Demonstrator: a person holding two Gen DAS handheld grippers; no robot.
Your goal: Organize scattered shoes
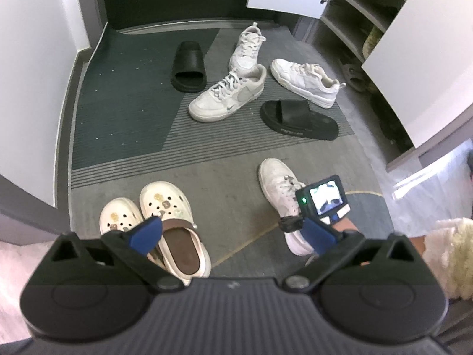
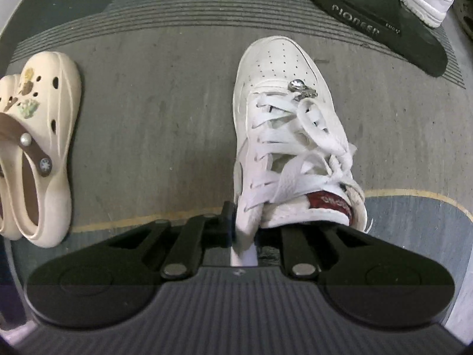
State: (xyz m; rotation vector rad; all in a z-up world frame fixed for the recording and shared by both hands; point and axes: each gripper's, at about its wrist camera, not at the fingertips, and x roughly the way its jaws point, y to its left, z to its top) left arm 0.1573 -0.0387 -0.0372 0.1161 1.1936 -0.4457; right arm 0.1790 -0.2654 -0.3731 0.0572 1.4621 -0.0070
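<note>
White leather, creased and scuffed, soft at the collar yet stiff in the sole: likely light enough to lift by the heel rim, right where the right gripper [image 2: 241, 230] pinches the white sneaker [image 2: 283, 124] with jaws narrowed on its collar. Left gripper [image 1: 233, 233] hanging wide and empty above, cream clogs [image 1: 159, 222] paired just left of that sneaker. Beyond it, black slides [image 1: 298, 119] and three more white sneakers [image 1: 227, 94] scattered on the ribbed mat [image 1: 124, 118].

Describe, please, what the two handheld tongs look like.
Left tongs: black linkage arms with silver pivot screws, blue fingers, ribbed grey body. Right tongs: the same black arms and ribbed body; it carries a small lit screen with a green light.
</note>
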